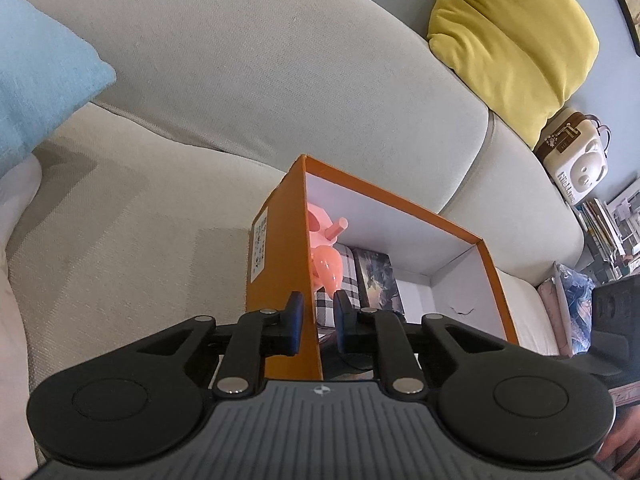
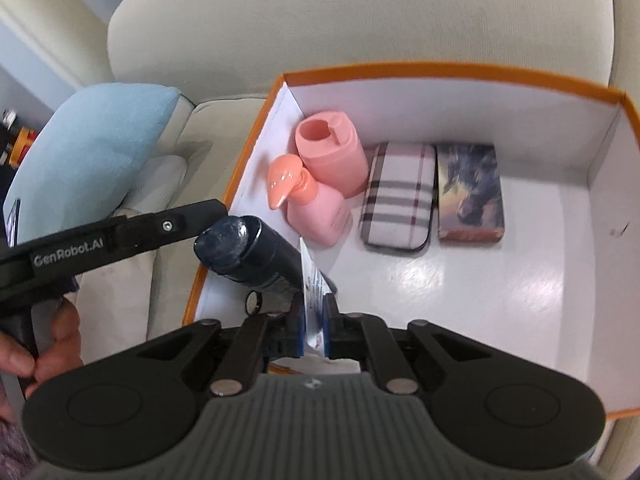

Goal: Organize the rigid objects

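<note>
An orange box (image 1: 280, 280) with a white inside stands on the sofa seat. My left gripper (image 1: 318, 300) is shut on its near side wall, one finger outside and one inside. In the right wrist view that gripper's outer finger (image 2: 192, 220) reaches the box's left rim (image 2: 248, 152). My right gripper (image 2: 314, 320) hovers over the box's near left corner, shut on the flat white-and-blue end of a tube (image 2: 312, 292) with a dark navy cap (image 2: 240, 248). A pink pump bottle (image 2: 316, 216), a pink tub (image 2: 336, 160), a plaid case (image 2: 400, 196) and a horse-print pack (image 2: 470, 196) line the far side.
The cream sofa (image 1: 240, 80) carries a light blue cushion (image 1: 36, 80) on the left and a yellow cushion (image 1: 516, 40) on the right. A white bear-face case (image 1: 576, 160) and stacked books (image 1: 608, 220) sit past the sofa's right end. A hand (image 2: 48, 344) holds the left gripper.
</note>
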